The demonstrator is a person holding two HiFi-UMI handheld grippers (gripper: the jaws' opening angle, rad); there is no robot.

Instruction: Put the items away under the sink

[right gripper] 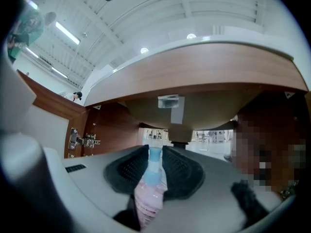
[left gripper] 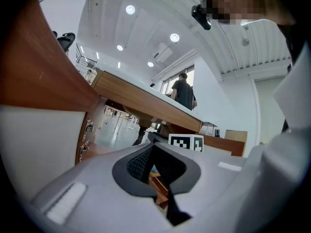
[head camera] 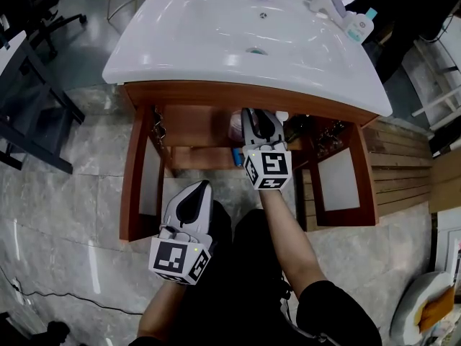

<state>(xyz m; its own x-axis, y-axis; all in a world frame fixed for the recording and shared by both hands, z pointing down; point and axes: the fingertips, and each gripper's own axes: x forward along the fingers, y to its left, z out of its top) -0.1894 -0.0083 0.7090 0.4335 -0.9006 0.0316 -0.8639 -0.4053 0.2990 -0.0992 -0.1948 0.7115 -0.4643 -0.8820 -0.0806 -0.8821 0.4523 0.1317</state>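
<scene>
Reaching under the sink (head camera: 216,42) with a bottle (right gripper: 149,198)

The slim pink bottle, topped by a pale blue cap, was clasped between the ribbed black pads of the right gripper (right gripper: 155,152). That gripper was extended level into the open cabinet (head camera: 137,157) directly beneath the sink. Fine print was carried on the bottle, too small to be read. The left gripper (head camera: 202,187) was held outside the cabinet, below the sink's front edge, with its smooth grey jaws pressed together on nothing.

The sink was formed as a glossy white rectangular basin, set on reddish-brown wood. Metal hinges (right gripper: 80,140) were fixed to the cabinet wall under it. Polished grey stone-patterned floor (head camera: 65,186) was spread around the sink. A white container (head camera: 358,27) was stood at the sink's far right corner. Black-and-white square markers were borne on each gripper's cube (head camera: 268,168).
</scene>
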